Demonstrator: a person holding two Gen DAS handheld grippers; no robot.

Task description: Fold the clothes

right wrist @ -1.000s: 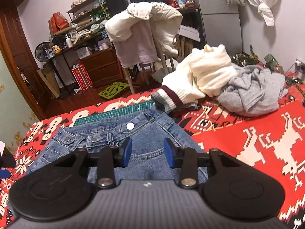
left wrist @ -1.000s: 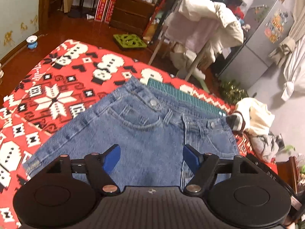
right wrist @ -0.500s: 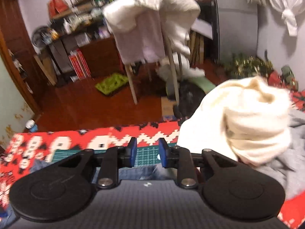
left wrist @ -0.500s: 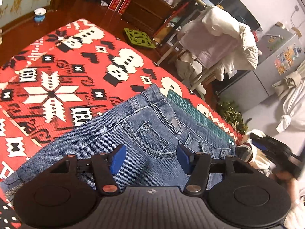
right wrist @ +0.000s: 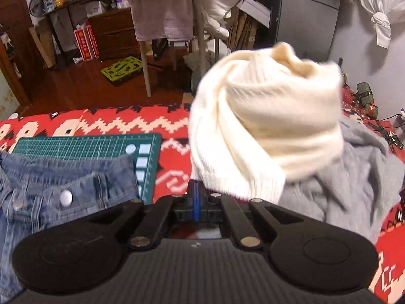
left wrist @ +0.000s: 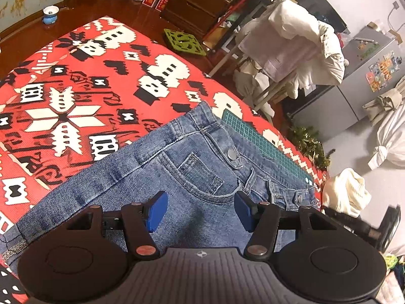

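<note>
Here, right gripper (right wrist: 196, 204) clamped shut, blue pads pressed together at the ribbed hem of the cream sweater (right wrist: 263, 131), apparently pinching that edge, though the exact bite is hidden under the knit. Sweater bunched up and hanging directly at twelve o'clock from the jaws, filling the upper right of the right wrist view and blurred. Grey garment (right wrist: 354, 182) heaped at three o'clock on the red patterned bedspread (right wrist: 108, 122), partly under the cream knit. Jeans (left wrist: 197, 174) spread flat, waistband lying over the green cutting mat (right wrist: 83, 145), long axis running from about seven o'clock to two o'clock in the left wrist view.

Left gripper (left wrist: 201, 211) hovering low over the denim near the front pocket, jaws wide apart and holding nothing. Pitched downward, looking along the jeans toward the waistband button.

Right side clearly nearer the sweater, left side nearer the jeans. Likely step: clearing the sweater off toward three o'clock, away from the jeans' waistband corner, before any fold. Snagging the grey garment along with it looks like the main risk.
</note>
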